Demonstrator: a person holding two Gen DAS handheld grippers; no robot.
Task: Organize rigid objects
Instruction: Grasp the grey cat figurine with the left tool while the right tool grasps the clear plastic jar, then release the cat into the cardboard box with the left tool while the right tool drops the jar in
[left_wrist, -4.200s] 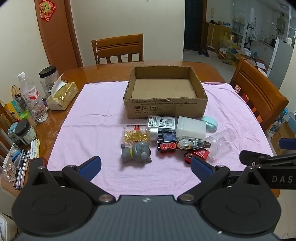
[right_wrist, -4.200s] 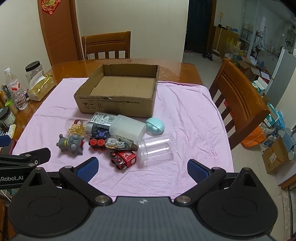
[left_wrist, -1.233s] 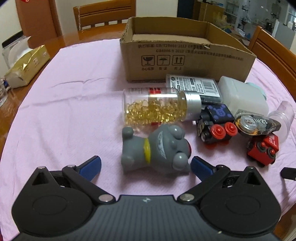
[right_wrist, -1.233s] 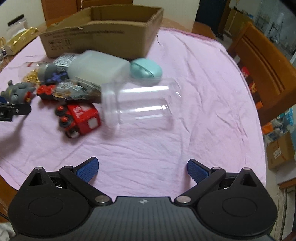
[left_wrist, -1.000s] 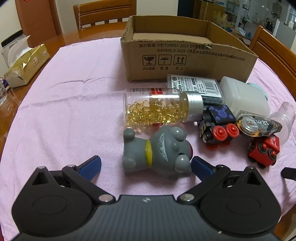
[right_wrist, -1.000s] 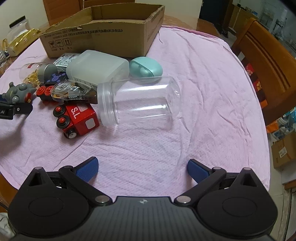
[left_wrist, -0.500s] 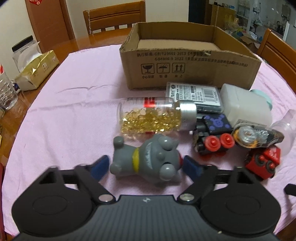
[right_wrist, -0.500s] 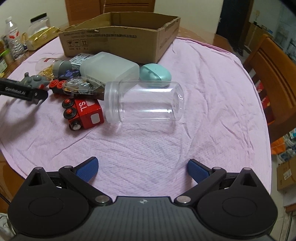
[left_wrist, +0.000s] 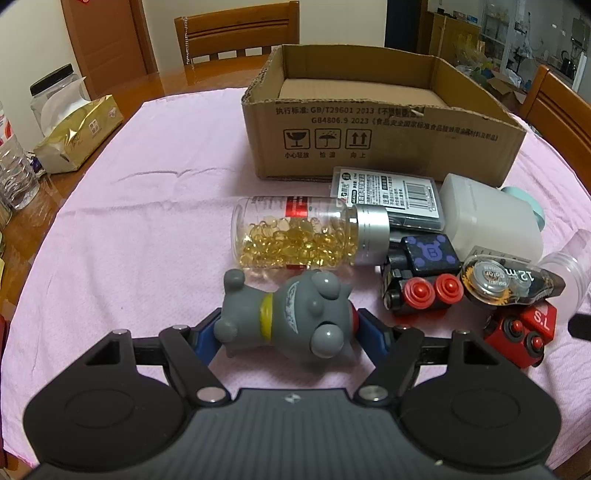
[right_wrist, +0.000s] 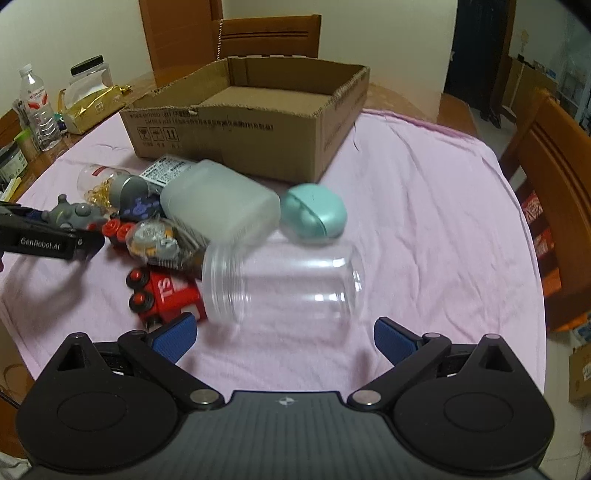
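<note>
Left claw (left_wrist: 286, 334) pinches the grey toy figure (left_wrist: 286, 314) low over the pink-clothed desk (left_wrist: 147, 229); right claw (right_wrist: 284, 336) is spread before the clear jar (right_wrist: 284, 284). Cardboard box (left_wrist: 384, 147) looks empty, so sorting has barely begun.

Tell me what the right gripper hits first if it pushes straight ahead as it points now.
The right gripper, open, points at the clear plastic jar lying on its side just ahead, so that likely comes first. The mint-green oval case lies beyond it. Depth is uncertain.
</note>
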